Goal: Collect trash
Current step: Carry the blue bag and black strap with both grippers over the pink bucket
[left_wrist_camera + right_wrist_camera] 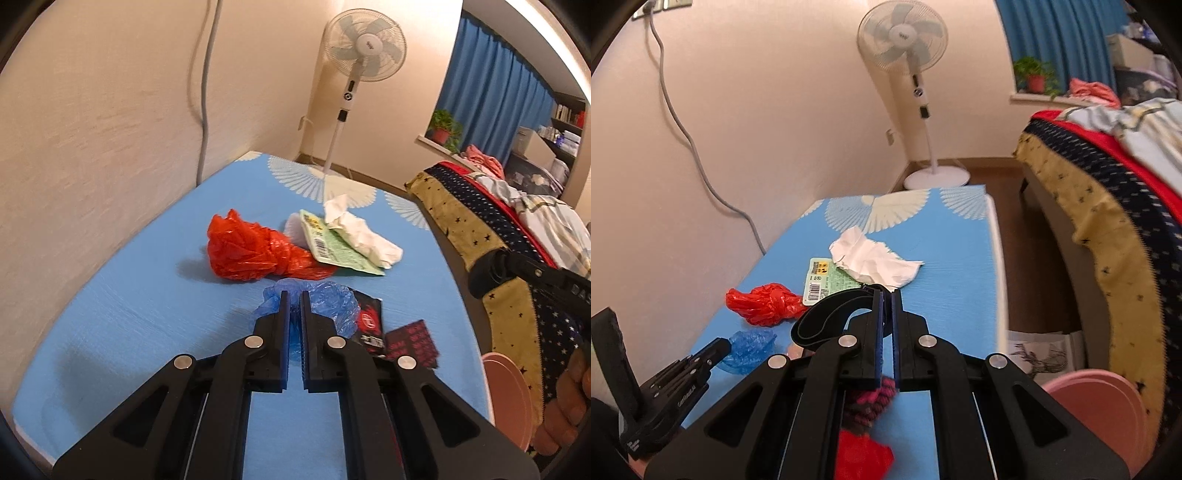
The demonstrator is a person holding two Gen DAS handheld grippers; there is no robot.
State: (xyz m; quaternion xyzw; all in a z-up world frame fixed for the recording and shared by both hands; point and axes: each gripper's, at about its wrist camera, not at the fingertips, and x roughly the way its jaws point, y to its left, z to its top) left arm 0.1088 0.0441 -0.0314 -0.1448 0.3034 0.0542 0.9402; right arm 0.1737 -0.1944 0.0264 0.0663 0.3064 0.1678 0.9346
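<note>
Left gripper, jaws nearly closed, sits low over crumpled blue plastic on the blue table, with a red bag, green wrapper and white tissue lying beyond.

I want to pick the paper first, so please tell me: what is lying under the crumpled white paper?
The crumpled white paper lies partly on a green label sheet, covering its far right part; the barcode end shows. Its other end rests on the blue cloth. Anything else beneath is hidden.
</note>
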